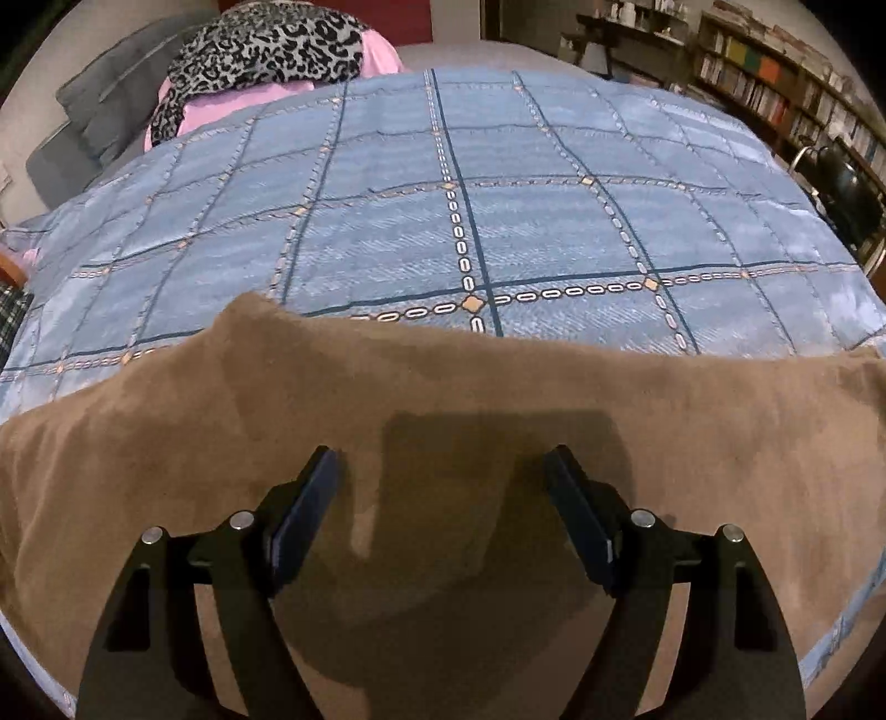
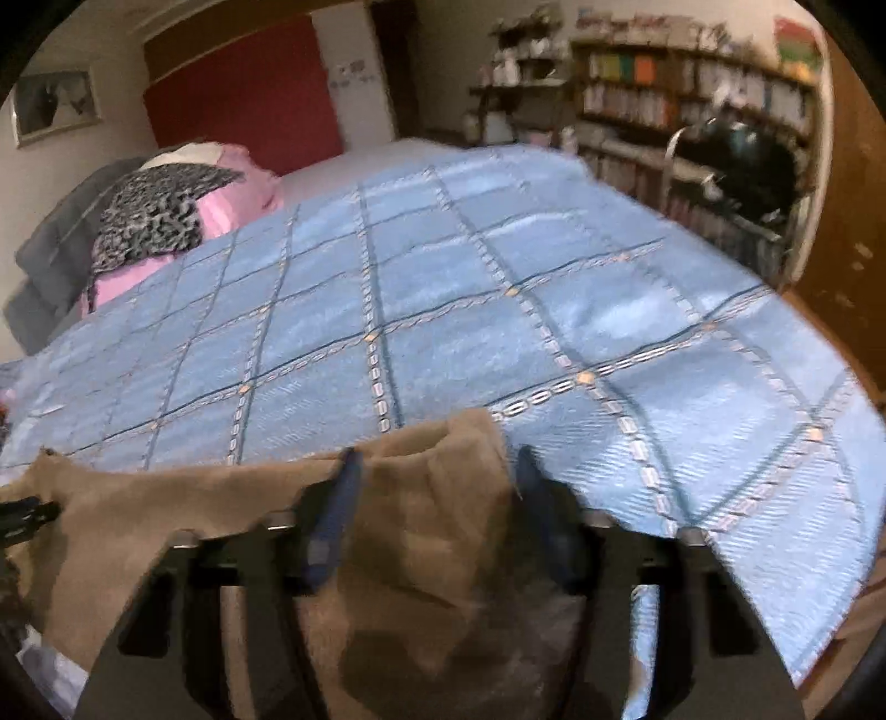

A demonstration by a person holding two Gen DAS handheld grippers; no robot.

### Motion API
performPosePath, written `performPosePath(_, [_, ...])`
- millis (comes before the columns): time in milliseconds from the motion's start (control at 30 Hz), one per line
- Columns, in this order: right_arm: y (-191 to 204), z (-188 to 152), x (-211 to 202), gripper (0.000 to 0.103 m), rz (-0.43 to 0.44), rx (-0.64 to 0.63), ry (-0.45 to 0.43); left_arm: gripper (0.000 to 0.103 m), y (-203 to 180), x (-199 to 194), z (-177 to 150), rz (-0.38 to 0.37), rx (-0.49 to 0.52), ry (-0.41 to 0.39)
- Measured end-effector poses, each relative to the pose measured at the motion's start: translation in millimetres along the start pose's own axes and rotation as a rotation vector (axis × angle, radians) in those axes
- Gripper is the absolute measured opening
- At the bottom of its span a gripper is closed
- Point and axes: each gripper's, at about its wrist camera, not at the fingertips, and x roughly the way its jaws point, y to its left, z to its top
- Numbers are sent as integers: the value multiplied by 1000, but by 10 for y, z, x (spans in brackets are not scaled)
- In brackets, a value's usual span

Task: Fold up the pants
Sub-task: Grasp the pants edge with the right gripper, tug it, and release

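Brown pants (image 1: 443, 399) lie spread across the near edge of a bed with a blue checked bedspread (image 1: 498, 194). My left gripper (image 1: 443, 471) is open, its jaws wide apart just above the flat brown cloth, holding nothing. In the right wrist view the pants (image 2: 432, 526) bunch up between the two fingers of my right gripper (image 2: 437, 471), at the cloth's right end. The jaws stand apart with fabric between them; the view is blurred and I cannot tell whether they pinch it. The left gripper's tip (image 2: 27, 512) shows at the far left.
A leopard-print cloth (image 1: 260, 50) on pink cloth (image 1: 382, 55) and grey cushions (image 1: 111, 99) lie at the bed's far left. Bookshelves (image 1: 775, 88) and a dark chair (image 1: 841, 183) stand to the right. The bedspread's right corner (image 2: 775, 581) hangs off the bed.
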Motion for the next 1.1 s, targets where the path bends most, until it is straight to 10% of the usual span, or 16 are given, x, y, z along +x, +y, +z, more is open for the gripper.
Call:
performPosePath(267, [-40, 164, 64, 4, -74, -26, -46, 87, 12, 258, 63, 39, -51, 14])
performPosePath(567, [-280, -5, 448, 4, -72, -1, 0, 95, 14, 330, 42, 64, -57, -8])
performPosePath(700, [-347, -24, 301, 12, -52, 32, -31, 95, -9, 320, 58, 81, -47, -1])
performPosePath(833, [-461, -95, -115, 60, -23, 111, -115, 95, -7, 240, 88, 86, -64, 8])
performPosePath(1100, [-853, -663, -536, 61, 88, 357, -106, 95, -367, -113, 41, -36, -19, -40])
